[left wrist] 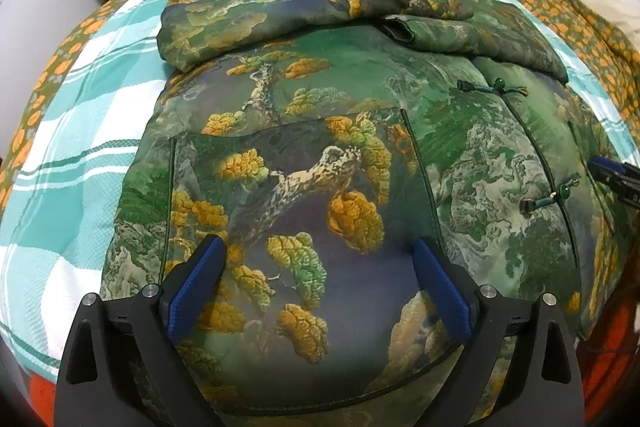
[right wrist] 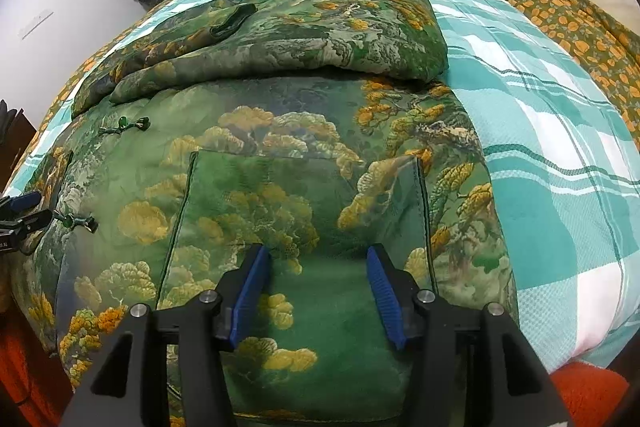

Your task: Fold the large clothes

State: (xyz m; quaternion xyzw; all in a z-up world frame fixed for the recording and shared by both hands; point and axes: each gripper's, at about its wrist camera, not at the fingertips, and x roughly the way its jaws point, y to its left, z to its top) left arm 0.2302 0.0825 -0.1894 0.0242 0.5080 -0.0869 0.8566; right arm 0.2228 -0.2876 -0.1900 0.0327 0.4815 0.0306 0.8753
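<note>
**Folding a padded jacket: where the next move could slip**

Hovering over the near hem of the padded jacket (left wrist: 360,99), both tongs stand empty. The left tongs (left wrist: 320,267) are spread wide over one patch pocket (left wrist: 288,195), with nothing but printed cloth showing between the blue pads (left wrist: 200,283). The right tongs (right wrist: 316,279) stand about half open over the other pocket (right wrist: 304,211), also clear of any fold. The jacket lies front-up on the bed (left wrist: 72,115), its hem at the near edge and its sleeves (left wrist: 280,23) already laid across the chest.

Risks, as I judge them:

- The quilted shell looks thick and slick. A shallow pinch may catch only the top layer or the pocket flap, so the back panel stays behind and the fold comes up lopsided.
- The right tongs are narrower than the left; if the padding is thicker than the gap, the pads may push the cloth away instead of straddling it.
- The hem sits at the bed edge, above something orange (right wrist: 588,391) below. A failed grip could let the weight drag the jacket off the mattress.
- Lifting the hem unevenly could tip the stacked sleeves out of place.
- The knot fastenings (left wrist: 548,201) along the front could snag a pad if a hand drifts toward the middle.
</note>
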